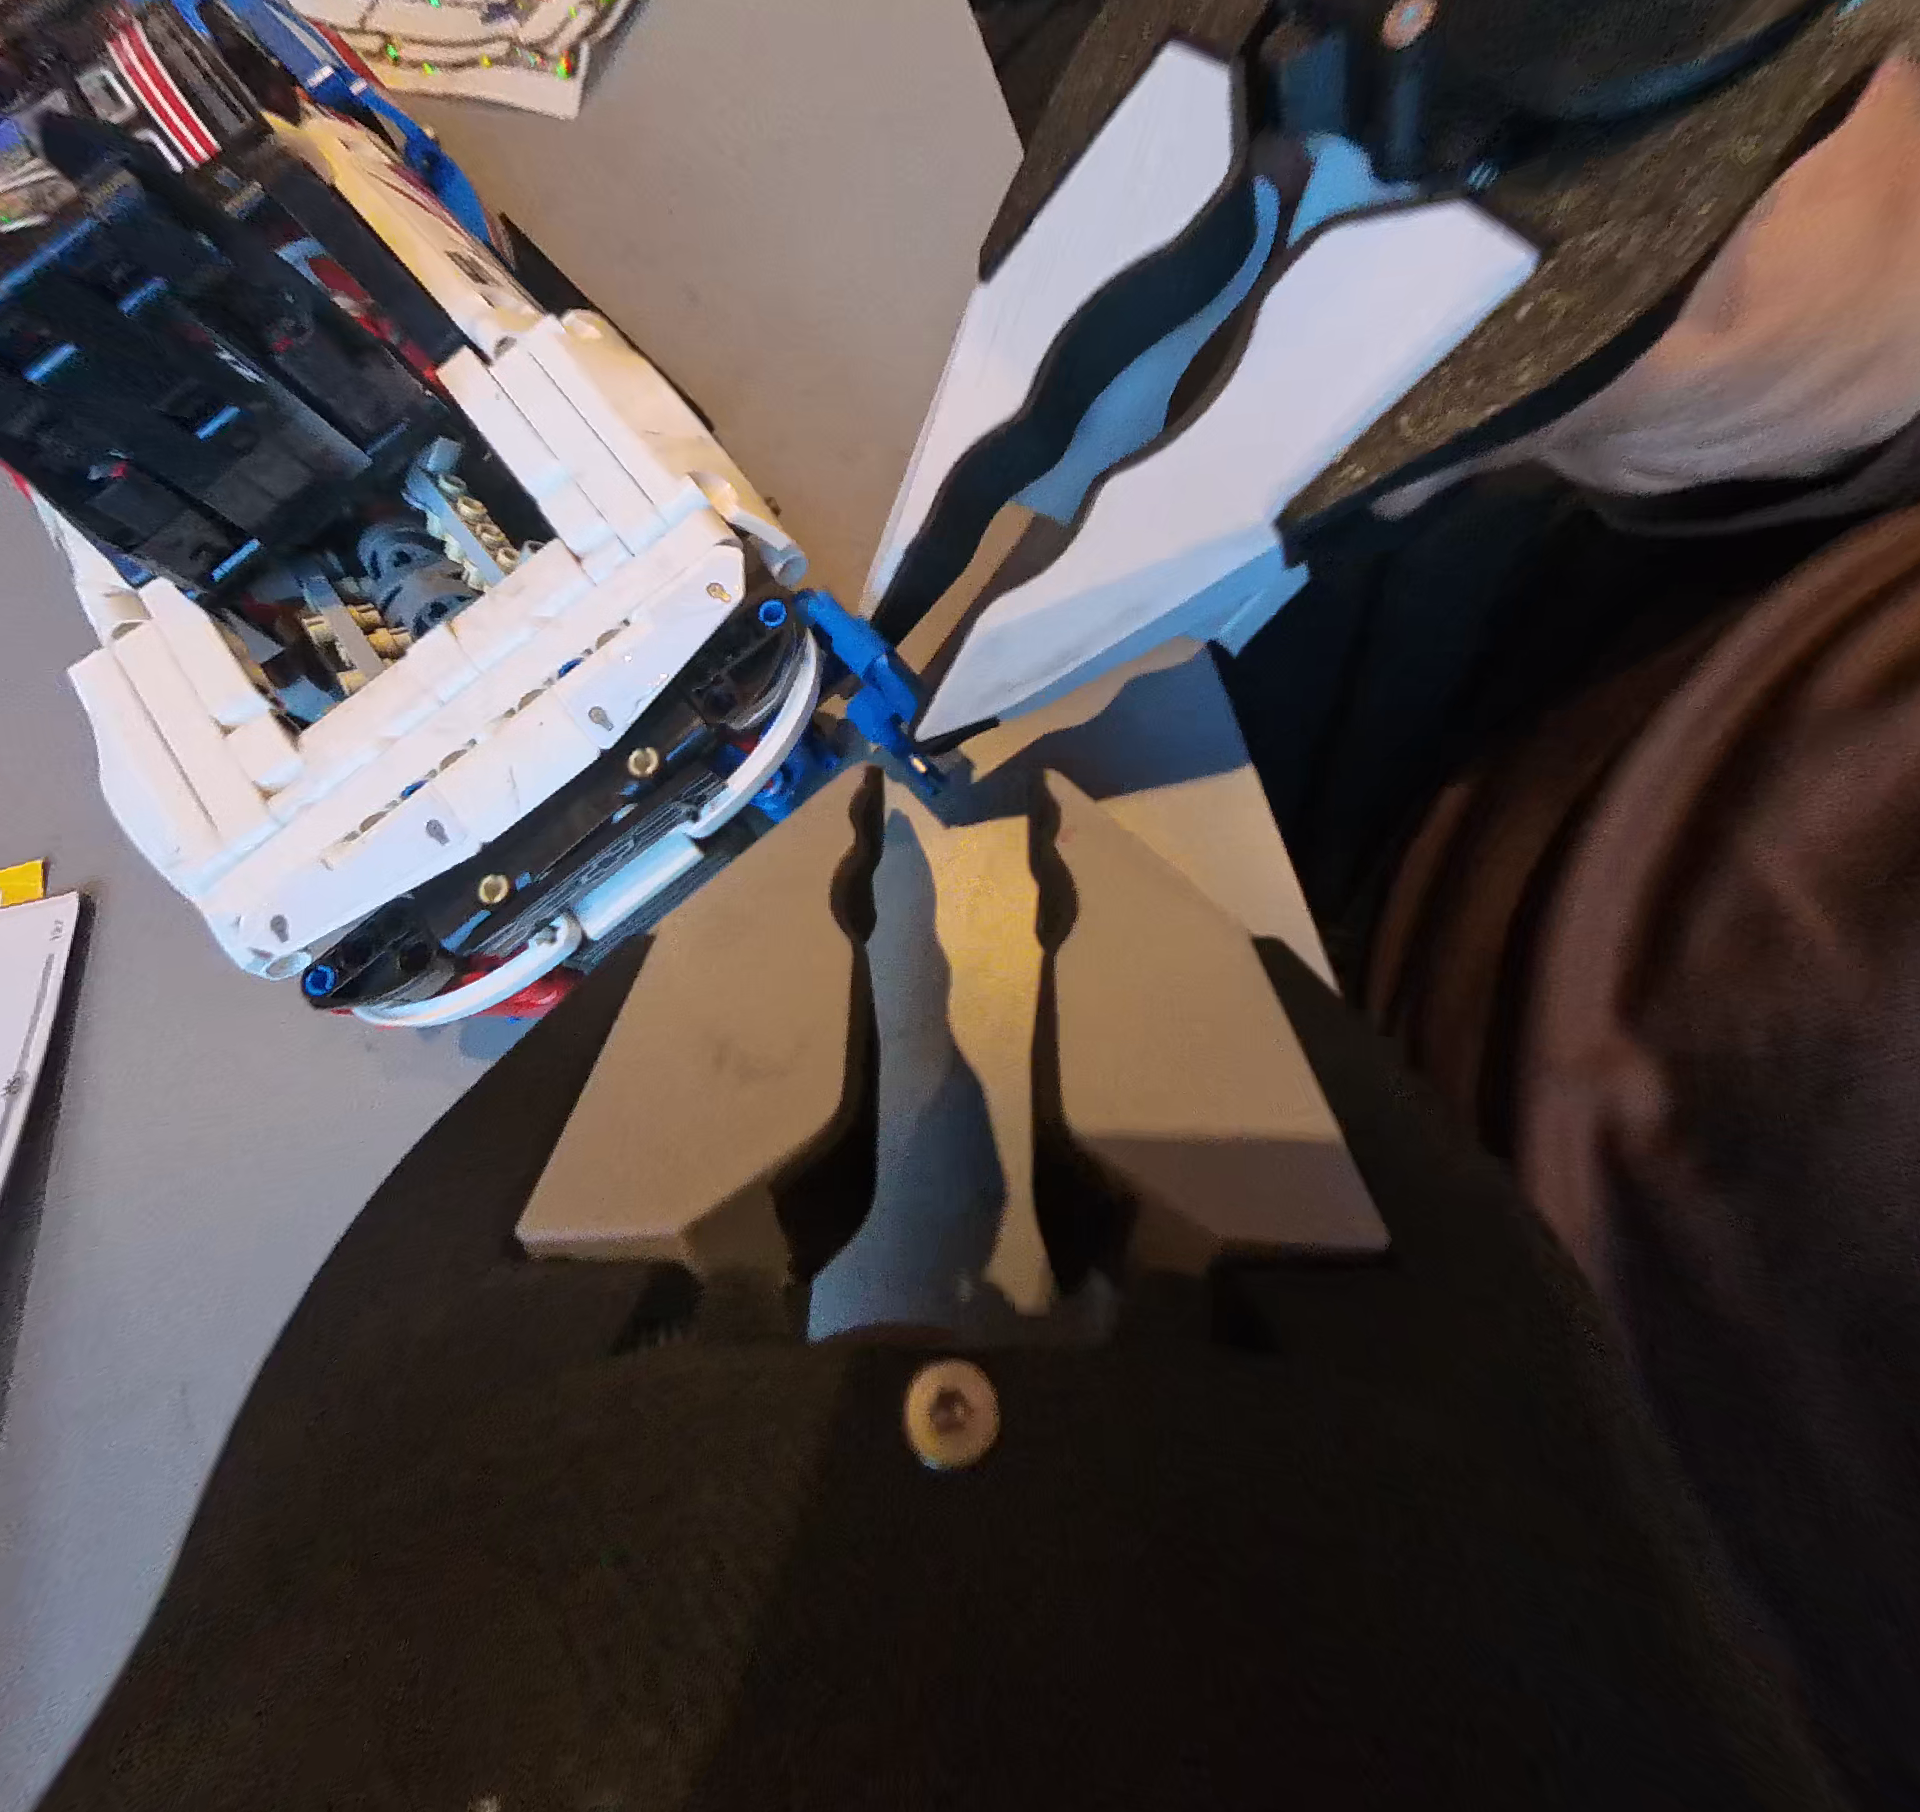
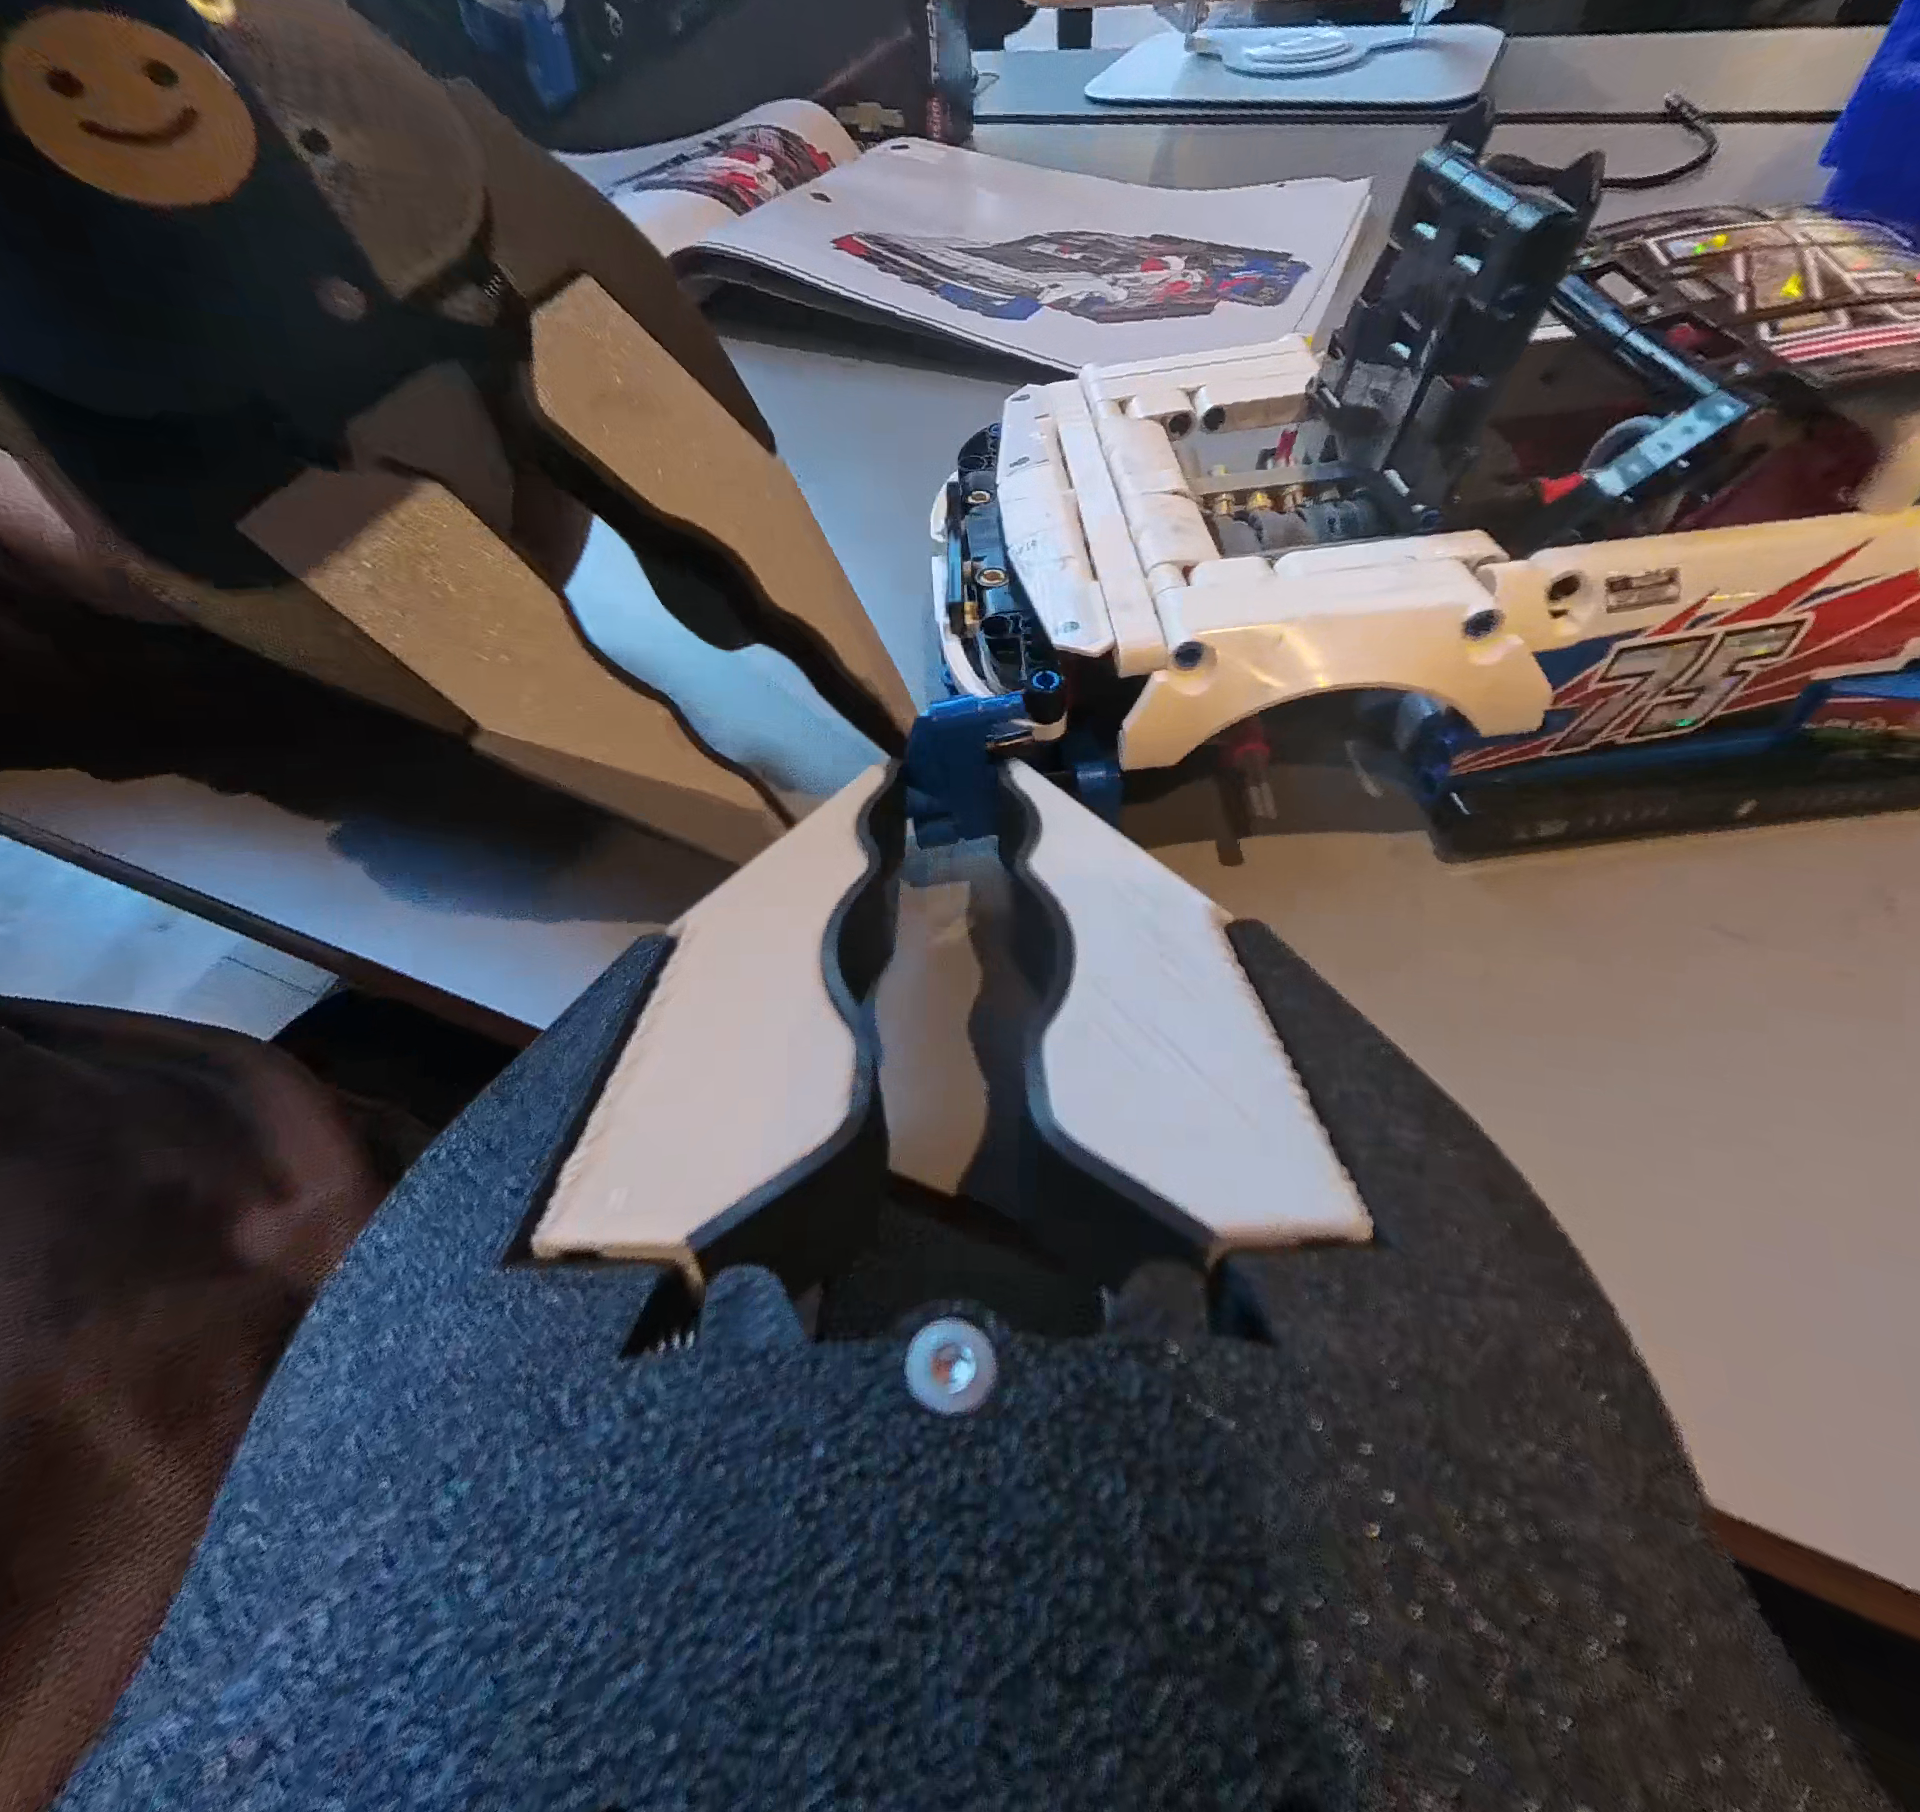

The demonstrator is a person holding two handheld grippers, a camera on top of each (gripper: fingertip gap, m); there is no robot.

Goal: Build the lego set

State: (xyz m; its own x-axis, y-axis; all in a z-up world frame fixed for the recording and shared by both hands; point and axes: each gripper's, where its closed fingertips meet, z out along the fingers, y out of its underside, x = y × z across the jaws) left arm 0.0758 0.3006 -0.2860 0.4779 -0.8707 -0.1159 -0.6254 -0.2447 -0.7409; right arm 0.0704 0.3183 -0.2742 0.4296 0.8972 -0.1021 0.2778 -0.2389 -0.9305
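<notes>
Right gripper (image 2: 951,786) is clamped on a small blue lego piece (image 2: 956,760) at the front corner of the white lego car (image 2: 1247,557), which rests on the grey table (image 2: 1455,1087). Left gripper (image 1: 951,775) meets the same piece with fingertips close together; its grip cannot be confirmed. An instruction booklet (image 2: 1039,245) lies behind the car.

White lego car (image 2: 1299,599) upright; blue piece (image 2: 951,754) at nose.
</notes>
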